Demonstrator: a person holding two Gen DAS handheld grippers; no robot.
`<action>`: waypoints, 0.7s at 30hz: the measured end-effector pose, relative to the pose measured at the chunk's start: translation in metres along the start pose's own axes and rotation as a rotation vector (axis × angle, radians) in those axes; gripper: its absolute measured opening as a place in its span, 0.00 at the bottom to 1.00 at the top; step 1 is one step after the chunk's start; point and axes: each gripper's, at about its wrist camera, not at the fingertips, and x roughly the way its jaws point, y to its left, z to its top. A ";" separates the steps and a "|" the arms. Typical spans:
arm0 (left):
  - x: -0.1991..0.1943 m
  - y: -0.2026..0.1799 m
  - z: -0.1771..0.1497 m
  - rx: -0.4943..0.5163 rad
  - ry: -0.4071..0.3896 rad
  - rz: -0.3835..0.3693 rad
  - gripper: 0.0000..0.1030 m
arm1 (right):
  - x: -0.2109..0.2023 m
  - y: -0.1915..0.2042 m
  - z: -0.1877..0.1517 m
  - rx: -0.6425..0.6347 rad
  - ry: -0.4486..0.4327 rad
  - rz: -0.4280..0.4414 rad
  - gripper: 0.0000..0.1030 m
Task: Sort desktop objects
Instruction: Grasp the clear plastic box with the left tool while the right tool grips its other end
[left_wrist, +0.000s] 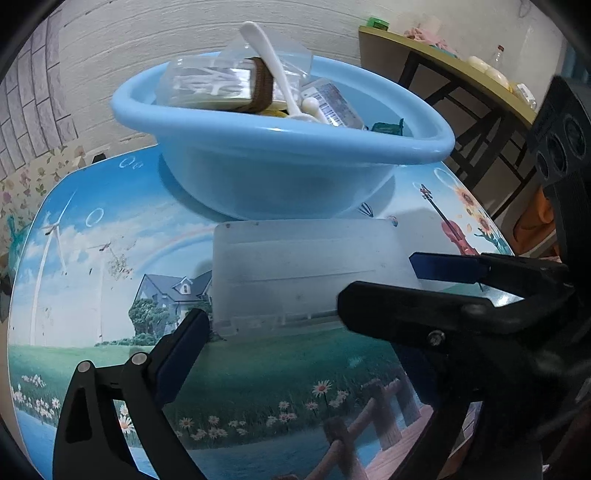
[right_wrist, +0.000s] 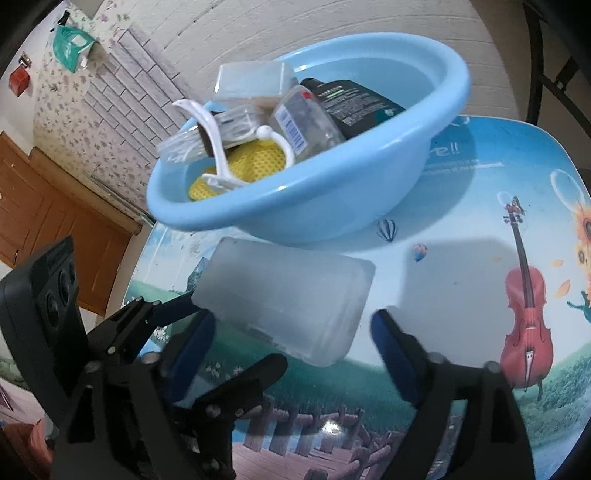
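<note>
frosted plastic box (right_wrist: 291, 299) between right hand-held gripper (right_wrist: 291, 325) fingers, apart

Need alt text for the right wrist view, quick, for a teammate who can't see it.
A frosted plastic box lies on the picture-printed table between the open fingers of the right tool, with the left tool at its left end. Behind stands a blue basin heaped with small items.

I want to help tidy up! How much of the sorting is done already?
Mostly done: the blue basin already holds a white spoon, a dark bottle, yellow mesh and more. In hand, nearly: the left gripper and right gripper sit open around the frosted box on the table. Left: probably lifting that box into the basin.
</note>
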 end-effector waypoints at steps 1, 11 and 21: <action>0.001 -0.001 0.001 0.006 0.000 0.005 0.95 | 0.001 0.001 0.000 0.000 -0.006 -0.007 0.92; 0.003 -0.008 0.002 0.029 -0.016 -0.029 0.96 | 0.019 0.011 0.003 -0.015 0.000 -0.052 0.96; -0.005 -0.006 0.004 0.007 -0.028 -0.039 0.97 | 0.020 0.017 0.001 -0.047 0.015 -0.068 0.97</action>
